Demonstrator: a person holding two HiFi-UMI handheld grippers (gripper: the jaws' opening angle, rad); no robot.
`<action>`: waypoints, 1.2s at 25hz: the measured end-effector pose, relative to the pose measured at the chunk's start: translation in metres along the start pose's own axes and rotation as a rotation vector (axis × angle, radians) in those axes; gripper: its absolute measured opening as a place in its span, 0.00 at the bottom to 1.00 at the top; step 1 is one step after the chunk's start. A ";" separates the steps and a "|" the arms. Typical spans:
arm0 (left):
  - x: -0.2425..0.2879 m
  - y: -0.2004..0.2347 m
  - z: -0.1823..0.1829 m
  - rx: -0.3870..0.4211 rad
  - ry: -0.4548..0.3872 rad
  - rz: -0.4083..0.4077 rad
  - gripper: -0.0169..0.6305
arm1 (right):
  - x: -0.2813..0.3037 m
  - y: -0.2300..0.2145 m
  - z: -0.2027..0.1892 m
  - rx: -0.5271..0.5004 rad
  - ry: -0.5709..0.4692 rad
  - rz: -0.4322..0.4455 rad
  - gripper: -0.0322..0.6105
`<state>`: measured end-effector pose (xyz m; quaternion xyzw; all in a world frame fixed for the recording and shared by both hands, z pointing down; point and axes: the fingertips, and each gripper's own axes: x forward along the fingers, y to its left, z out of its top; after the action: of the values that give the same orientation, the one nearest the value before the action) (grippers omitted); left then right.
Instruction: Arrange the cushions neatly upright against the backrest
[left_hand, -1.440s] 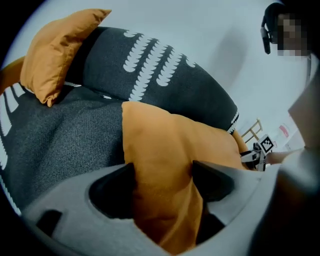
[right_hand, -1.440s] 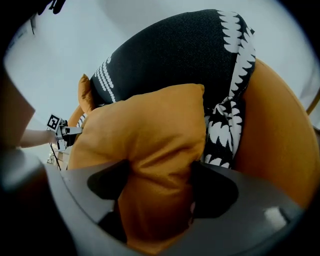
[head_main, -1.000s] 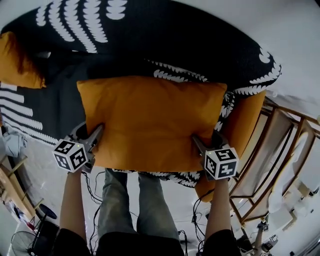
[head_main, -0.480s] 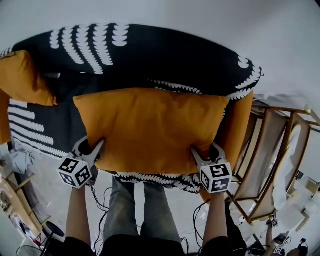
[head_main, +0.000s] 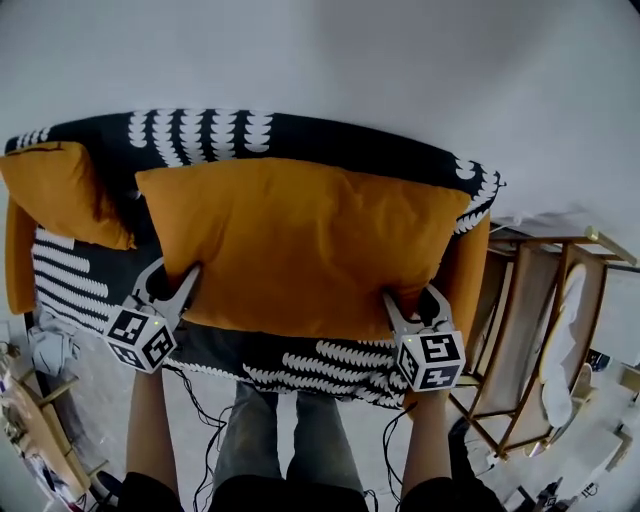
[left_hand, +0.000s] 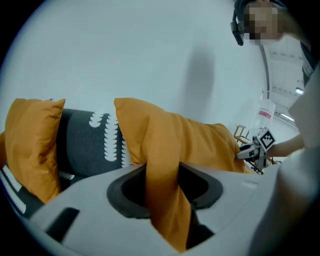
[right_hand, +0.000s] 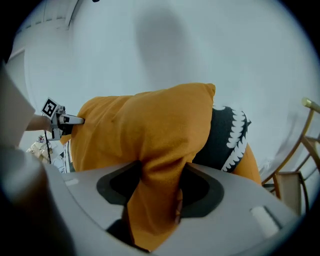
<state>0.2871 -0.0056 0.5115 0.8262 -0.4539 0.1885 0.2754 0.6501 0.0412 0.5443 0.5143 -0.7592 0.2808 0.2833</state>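
Clearly the work centres on the large orange cushion (head_main: 300, 240), which is held broadside in front of the sofa's backrest (head_main: 330, 132), its top edge lying across the black, white-leaf-patterned cover there. The left gripper (head_main: 176, 274) pinches the cushion's near left corner and the right gripper (head_main: 410, 297) its near right corner. Each gripper's own view shows a fold of orange fabric squeezed between the jaws, so both claws are clamped on the cushion rather than standing apart. Holding the two lower corners keeps the cushion spread flat and level, which I judge suits setting it upright with its face square to the backrest. Whether its far face already presses on the backrest, or its near edge rests on the seat (head_main: 320, 362), I cannot tell; patterned seat shows nearer than that edge. A second orange cushion (head_main: 65, 195) stands at the far left, leaning in the corner by the left armrest (head_main: 18, 260), just beside the held one. An orange right armrest (head_main: 466, 270) borders the held cushion's right end. No box or basket shows; the sofa alone holds things, namely these two cushions. Wooden frames (head_main: 530, 320) stand to the right, apart from the sofa.
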 end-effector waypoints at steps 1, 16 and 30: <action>0.001 0.003 0.008 0.007 -0.012 0.000 0.28 | 0.000 0.000 0.008 -0.002 -0.015 -0.006 0.45; 0.052 0.046 0.035 0.050 0.004 0.007 0.31 | 0.050 -0.015 0.041 0.048 -0.033 -0.078 0.46; 0.052 0.087 0.011 0.005 0.033 -0.025 0.34 | 0.079 0.005 0.031 0.080 0.009 -0.141 0.47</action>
<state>0.2397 -0.0841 0.5566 0.8293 -0.4385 0.1997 0.2832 0.6167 -0.0286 0.5790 0.5763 -0.7079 0.2926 0.2850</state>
